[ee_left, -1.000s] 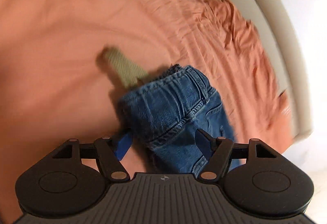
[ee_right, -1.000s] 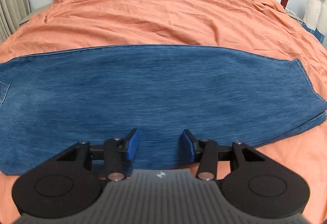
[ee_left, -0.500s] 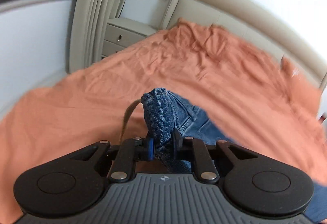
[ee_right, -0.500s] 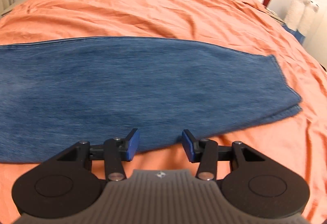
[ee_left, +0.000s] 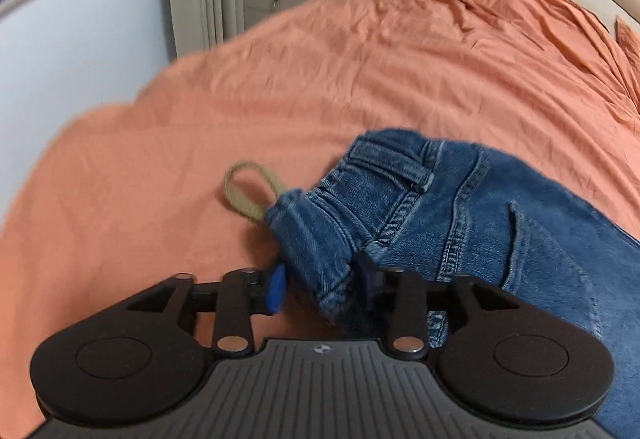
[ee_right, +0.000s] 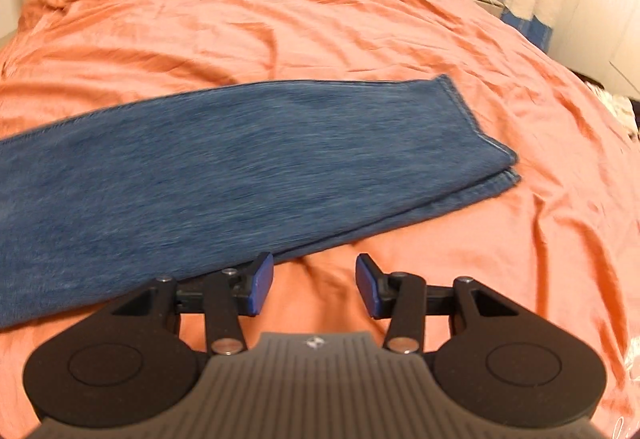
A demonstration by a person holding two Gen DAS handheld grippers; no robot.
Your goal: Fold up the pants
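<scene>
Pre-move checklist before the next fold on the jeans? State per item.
1. Left gripper straddles the waistband: ok.
2. Left jaws clamped on denim: not ok, they stand apart.
3. Right gripper open: ok.
4. Right gripper over the jeans legs: not ok, it is over the bedcover, just off the near edge.
5. Legs stacked at the hem: ok, lower layer peeks out slightly.
6. Rope loop free of the waistband: cannot tell, its end is hidden by the denim.
</scene>
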